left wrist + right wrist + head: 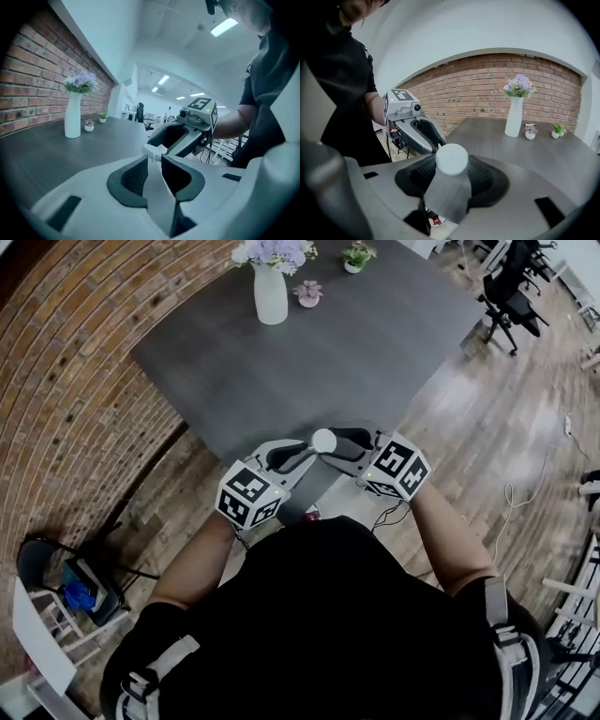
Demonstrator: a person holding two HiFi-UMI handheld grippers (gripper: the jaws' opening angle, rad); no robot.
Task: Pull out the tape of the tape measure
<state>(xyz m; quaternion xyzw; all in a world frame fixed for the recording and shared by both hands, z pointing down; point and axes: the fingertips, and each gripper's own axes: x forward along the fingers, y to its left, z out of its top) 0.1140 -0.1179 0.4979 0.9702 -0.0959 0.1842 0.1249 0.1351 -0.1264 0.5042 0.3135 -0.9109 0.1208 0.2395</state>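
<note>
The round white tape measure [451, 159] is clamped in the jaws of the right gripper [334, 442]. The left gripper [155, 158] is held narrowly open, with the tape's small white tab [153, 150] at its tips, seemingly ungripped. No tape is drawn out yet.

No words or numbers can be read anywhere. The left marker cube [249, 495] and the right marker cube [399, 468] show only black and white squares.

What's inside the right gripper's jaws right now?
A round white tape measure, clamped in the right gripper. Only its flat face shows. Its sides are covered by the jaws, so the tape's outlet cannot be seen.
</note>
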